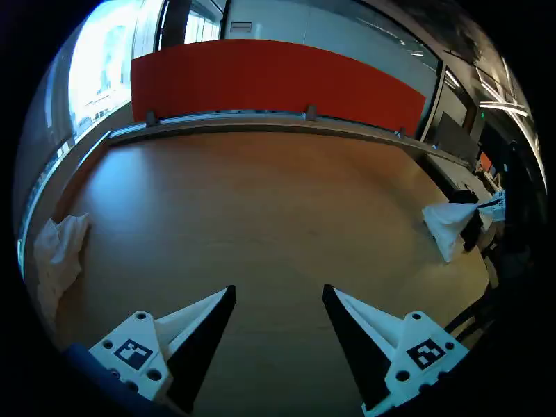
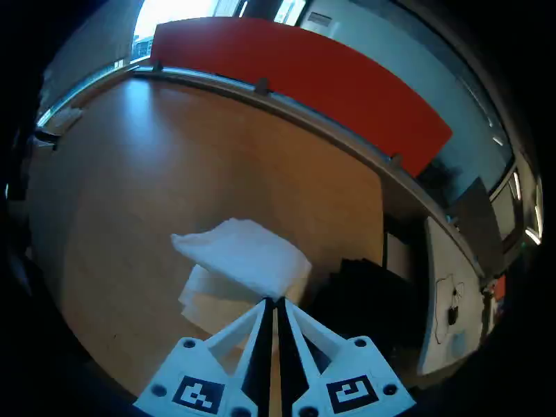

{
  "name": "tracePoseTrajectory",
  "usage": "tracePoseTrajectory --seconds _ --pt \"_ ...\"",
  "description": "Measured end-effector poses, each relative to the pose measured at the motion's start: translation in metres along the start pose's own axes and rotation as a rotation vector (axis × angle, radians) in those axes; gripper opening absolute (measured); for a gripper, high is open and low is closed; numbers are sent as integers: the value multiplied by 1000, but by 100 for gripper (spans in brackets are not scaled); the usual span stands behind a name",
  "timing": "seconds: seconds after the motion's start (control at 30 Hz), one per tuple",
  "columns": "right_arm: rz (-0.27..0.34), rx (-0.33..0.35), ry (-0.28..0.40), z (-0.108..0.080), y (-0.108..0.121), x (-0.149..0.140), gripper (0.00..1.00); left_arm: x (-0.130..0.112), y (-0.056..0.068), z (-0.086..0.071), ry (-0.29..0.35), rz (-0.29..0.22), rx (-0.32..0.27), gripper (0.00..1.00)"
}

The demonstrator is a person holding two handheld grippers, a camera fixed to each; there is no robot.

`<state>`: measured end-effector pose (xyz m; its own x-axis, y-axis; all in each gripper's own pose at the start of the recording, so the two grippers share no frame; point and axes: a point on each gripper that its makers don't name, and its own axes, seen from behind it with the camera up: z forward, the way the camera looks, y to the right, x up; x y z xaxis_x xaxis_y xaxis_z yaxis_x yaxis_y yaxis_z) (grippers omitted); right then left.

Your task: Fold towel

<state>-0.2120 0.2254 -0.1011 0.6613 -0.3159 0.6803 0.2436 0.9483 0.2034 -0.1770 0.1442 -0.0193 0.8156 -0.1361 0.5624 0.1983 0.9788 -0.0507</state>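
two hand-held grippers, two white towels, one red screen [image 1: 278,83]. left hand-held gripper [image 1: 278,288] spread wide above the bare wooden bench [image 1: 264,208], gripping nothing. right hand-held gripper [image 2: 273,302] pinched shut on the near edge of the folded towel [image 2: 243,260], at 12 o'clock from its tips, partly raised off the bench. in the left gripper view: that towel [image 1: 445,222] at 3 o'clock, crumpled second towel [image 1: 59,254] at 9 o'clock, well apart.

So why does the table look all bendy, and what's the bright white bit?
Left gripper view: the fisheye lens bows the red partition and table edge; the window is overexposed white. Right gripper view: same bowing, pale sheen on the table, towel looks sharp.
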Motion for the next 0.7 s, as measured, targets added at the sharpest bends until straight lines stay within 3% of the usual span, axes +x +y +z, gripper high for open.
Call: tracePoseTrajectory --seconds 0.4,0.7 --pt "68 -21 -129 27 -1 -68 4 -5 -5 -5 -8 14 14 92" --pt "127 -33 -190 49 -3 -99 4 -6 -8 -7 -12 32 26 93"
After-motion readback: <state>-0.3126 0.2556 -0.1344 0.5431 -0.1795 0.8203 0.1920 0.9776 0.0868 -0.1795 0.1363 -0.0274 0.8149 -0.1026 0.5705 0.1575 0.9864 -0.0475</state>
